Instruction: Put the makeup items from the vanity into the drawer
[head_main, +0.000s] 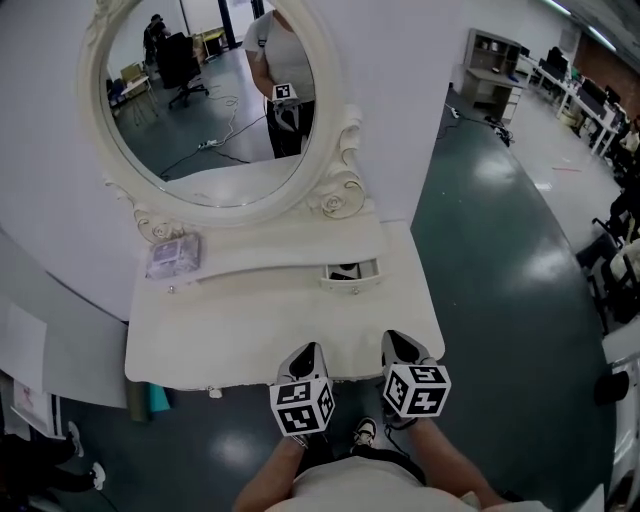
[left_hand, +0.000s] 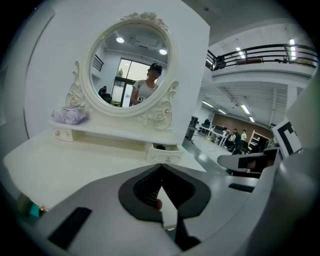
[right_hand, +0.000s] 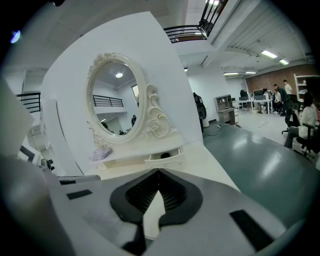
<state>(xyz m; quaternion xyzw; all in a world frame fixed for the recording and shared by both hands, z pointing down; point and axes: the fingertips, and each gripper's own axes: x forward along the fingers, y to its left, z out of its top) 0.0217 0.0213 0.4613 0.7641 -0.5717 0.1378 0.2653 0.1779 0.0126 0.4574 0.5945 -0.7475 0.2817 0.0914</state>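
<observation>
A white vanity bears a raised shelf under an oval mirror. A clear lavender makeup pouch lies on the shelf's left end, also visible in the left gripper view and the right gripper view. At the shelf's right a small drawer stands pulled out, with a dark item inside. My left gripper and right gripper hover side by side at the vanity's near edge. Both are shut with nothing between their jaws.
The vanity backs onto a white wall panel. Dark green floor runs to the right, with desks and chairs at its far side. A teal object sits under the vanity's left corner. The mirror reflects the person.
</observation>
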